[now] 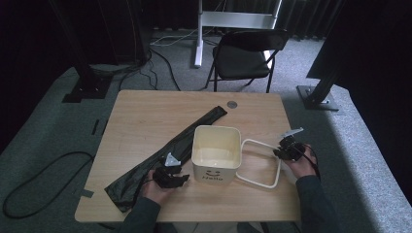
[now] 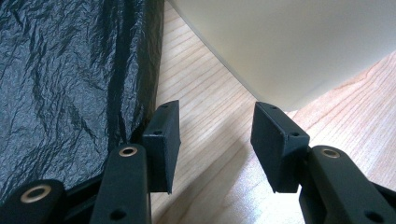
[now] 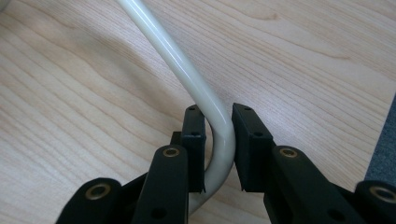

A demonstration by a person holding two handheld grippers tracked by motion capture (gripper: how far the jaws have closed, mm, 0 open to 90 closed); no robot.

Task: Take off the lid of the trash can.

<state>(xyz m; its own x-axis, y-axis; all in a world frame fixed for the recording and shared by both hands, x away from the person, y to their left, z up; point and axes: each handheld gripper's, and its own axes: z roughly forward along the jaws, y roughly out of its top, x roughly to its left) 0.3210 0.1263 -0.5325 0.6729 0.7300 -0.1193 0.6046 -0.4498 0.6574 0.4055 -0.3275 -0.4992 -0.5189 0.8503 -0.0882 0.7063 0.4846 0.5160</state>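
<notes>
A cream square bin [image 1: 214,171] marked "Hello" stands upright in the middle of the wooden table [image 1: 141,111]. A white tubular frame [image 1: 261,182] lies flat against its right side. A long black plastic bag [image 1: 194,128] stretches from the back centre to the front left. My left gripper [image 1: 182,178] is open just left of the bin's front, low over the table. In the left gripper view its jaws [image 2: 215,135] hold nothing, with the bag [image 2: 70,79] to one side and the bin wall [image 2: 289,42] ahead. My right gripper [image 1: 278,151] is shut on the frame's bent far-right corner [image 3: 177,56].
A round grommet [image 1: 231,104] sits near the table's back edge. A black folding chair [image 1: 245,53] stands behind the table, with a white stand [image 1: 199,34] beside it. Cables [image 1: 43,187] trail on the grey carpet at the left. Bare wood lies at the table's back left.
</notes>
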